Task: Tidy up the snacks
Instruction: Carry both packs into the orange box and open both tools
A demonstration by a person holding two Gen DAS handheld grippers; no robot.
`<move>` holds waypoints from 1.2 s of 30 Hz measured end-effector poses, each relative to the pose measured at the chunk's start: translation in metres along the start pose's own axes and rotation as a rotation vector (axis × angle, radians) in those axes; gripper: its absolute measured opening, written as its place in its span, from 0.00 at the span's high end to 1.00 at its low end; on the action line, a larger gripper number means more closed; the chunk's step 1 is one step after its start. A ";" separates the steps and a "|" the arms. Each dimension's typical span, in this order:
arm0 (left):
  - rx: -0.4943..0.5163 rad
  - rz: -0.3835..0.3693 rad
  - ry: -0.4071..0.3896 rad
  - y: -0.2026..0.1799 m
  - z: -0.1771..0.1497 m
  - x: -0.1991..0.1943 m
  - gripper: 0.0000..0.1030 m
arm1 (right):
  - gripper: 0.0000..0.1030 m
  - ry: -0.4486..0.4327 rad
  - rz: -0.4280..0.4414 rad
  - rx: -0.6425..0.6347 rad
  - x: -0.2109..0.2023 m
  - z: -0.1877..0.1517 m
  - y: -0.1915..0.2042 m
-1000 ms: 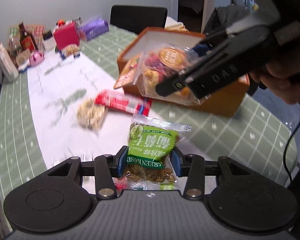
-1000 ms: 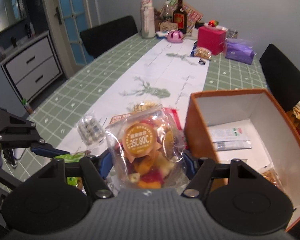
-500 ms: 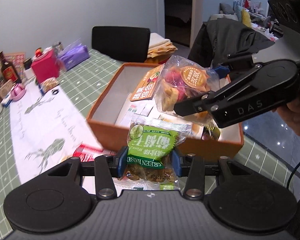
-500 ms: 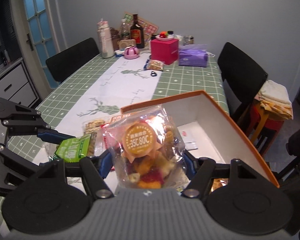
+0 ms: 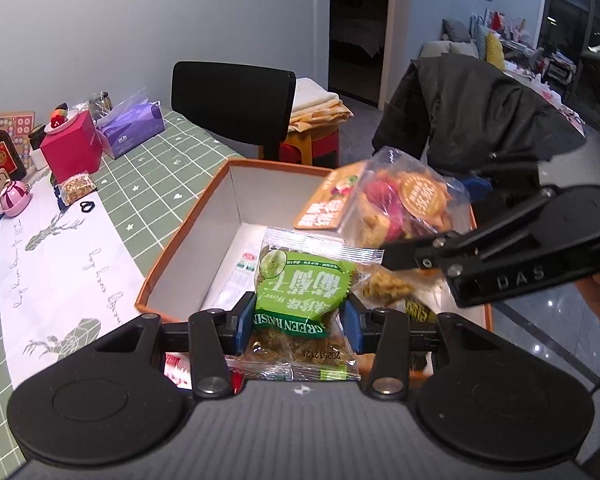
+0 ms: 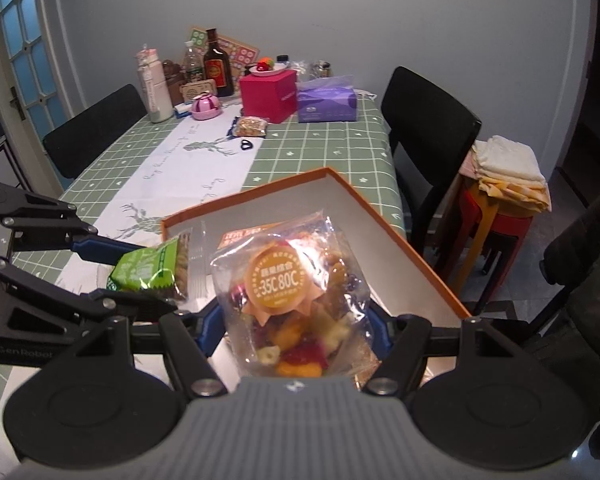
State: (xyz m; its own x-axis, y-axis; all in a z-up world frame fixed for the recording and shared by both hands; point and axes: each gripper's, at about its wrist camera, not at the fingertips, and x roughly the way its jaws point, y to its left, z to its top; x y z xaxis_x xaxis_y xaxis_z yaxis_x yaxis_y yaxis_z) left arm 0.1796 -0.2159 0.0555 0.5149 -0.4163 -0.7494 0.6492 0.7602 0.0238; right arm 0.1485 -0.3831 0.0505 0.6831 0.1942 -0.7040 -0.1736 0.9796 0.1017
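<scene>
My left gripper (image 5: 296, 322) is shut on a green raisin packet (image 5: 300, 292) and holds it over the near edge of the orange box (image 5: 188, 236). My right gripper (image 6: 296, 328) is shut on a clear bag of mixed dried fruit (image 6: 296, 300) with an orange round label, held above the same box (image 6: 384, 228). In the left wrist view the fruit bag (image 5: 404, 208) hangs over the box's right side. In the right wrist view the raisin packet (image 6: 152, 268) sits at the left. The box holds several packets, among them an orange one (image 5: 324, 208).
The box stands on a green checked tablecloth (image 5: 148, 184) with a white runner (image 5: 60, 260). At the far end stand a pink box (image 6: 268, 94), a purple tissue pack (image 6: 326, 100), a bottle (image 6: 218, 66) and a small snack bag (image 6: 252, 126). Black chairs (image 6: 424, 136) surround the table.
Both grippers have moved with their packets from over the table to above the open box. The loose snacks on the runner have mostly left the left wrist view.
</scene>
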 end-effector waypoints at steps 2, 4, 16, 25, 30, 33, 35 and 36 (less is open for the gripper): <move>-0.016 -0.002 -0.009 0.000 0.004 0.005 0.51 | 0.35 0.009 -0.015 0.011 0.005 0.000 -0.005; -0.027 -0.003 -0.013 0.000 0.007 0.010 0.51 | 0.35 0.019 -0.027 0.019 0.010 -0.001 -0.009; -0.070 0.049 0.038 -0.001 0.009 0.053 0.51 | 0.35 0.071 -0.078 0.057 0.032 -0.009 -0.025; -0.106 0.079 0.059 0.000 0.008 0.075 0.51 | 0.35 0.086 -0.108 0.089 0.055 -0.013 -0.030; -0.139 0.117 0.085 0.001 0.005 0.089 0.51 | 0.35 0.093 -0.130 0.092 0.067 -0.014 -0.029; -0.163 0.132 0.101 0.004 0.003 0.096 0.51 | 0.35 0.103 -0.141 0.094 0.076 -0.015 -0.028; -0.173 0.142 0.114 0.007 0.002 0.100 0.51 | 0.35 0.112 -0.142 0.102 0.083 -0.017 -0.029; -0.178 0.148 0.122 0.008 0.001 0.103 0.51 | 0.35 0.120 -0.141 0.102 0.087 -0.016 -0.029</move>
State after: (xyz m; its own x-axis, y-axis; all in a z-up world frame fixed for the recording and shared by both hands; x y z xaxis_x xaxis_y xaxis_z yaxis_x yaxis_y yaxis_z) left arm 0.2382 -0.2526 -0.0207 0.5191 -0.2388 -0.8207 0.4576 0.8886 0.0309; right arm 0.2011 -0.3954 -0.0250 0.6051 0.0529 -0.7944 -0.0051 0.9980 0.0626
